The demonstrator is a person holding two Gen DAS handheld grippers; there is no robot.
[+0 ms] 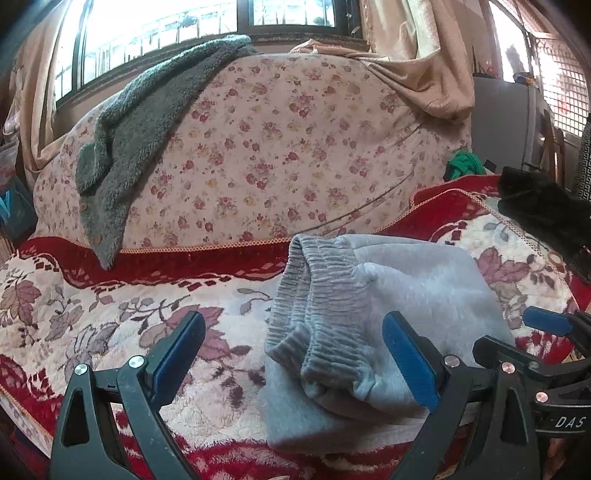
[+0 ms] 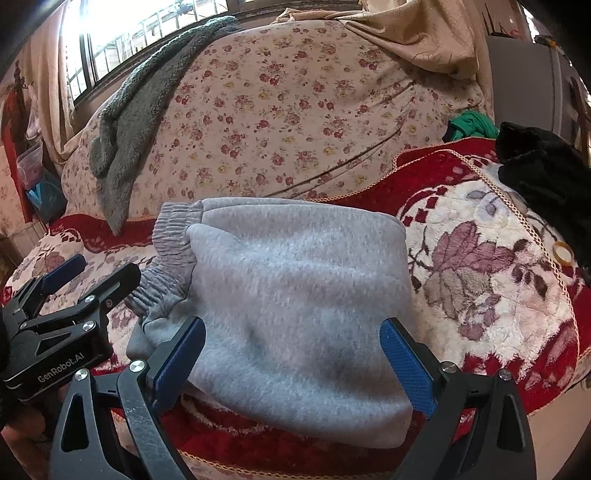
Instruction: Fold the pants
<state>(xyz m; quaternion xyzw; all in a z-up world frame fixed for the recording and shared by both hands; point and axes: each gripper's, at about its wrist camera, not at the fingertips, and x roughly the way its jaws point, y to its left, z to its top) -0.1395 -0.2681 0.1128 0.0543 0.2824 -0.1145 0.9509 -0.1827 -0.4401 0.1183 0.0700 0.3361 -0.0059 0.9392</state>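
The left gripper (image 1: pixel 295 354) and right gripper (image 2: pixel 293 356) gape wide, gripping nothing, over the near edge of the folded grey pants (image 2: pixel 295 280) (elastic waistband left) on the red floral blanket (image 2: pixel 480 266).

Home bedroom/living rm: bed w/ red floral plush blanket (image 1: pixel 110 306), big bundle under floral-print sheet (image 1: pixel 280 147), grey fleece garment (image 1: pixel 140 125) draped on it, beige curtains (image 1: pixel 417 48), barred window (image 1: pixel 162 29), black garment (image 2: pixel 546 177) at right.
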